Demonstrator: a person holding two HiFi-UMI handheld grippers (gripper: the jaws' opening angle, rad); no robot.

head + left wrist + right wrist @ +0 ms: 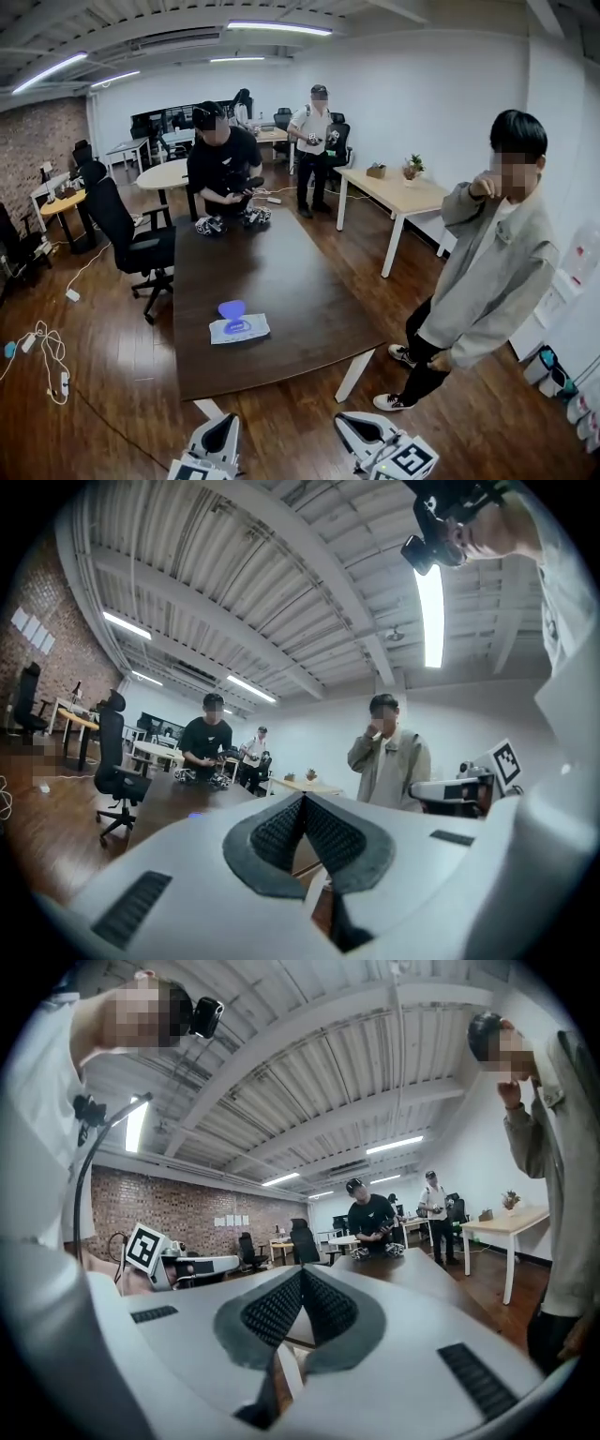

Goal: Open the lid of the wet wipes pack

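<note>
L gripper [303, 803] & R gripper [301, 1277] both pinched closed, empty; wipes pack [238, 328] on table [281, 272].

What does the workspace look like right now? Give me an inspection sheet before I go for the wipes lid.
Surface: long dark table.
Job's things: wet wipes pack lies flat near the table's near end; its blue lid seems already raised.
Clutter: small devices at the far end, in front of a person in black.
Grippers: left gripper and right gripper are both shut with nothing between the jaws, short of the table.
Cables: white cables on the floor at left.
Surroundings: person in grey jacket stands by the table's right side; office chair is at its left.
</note>
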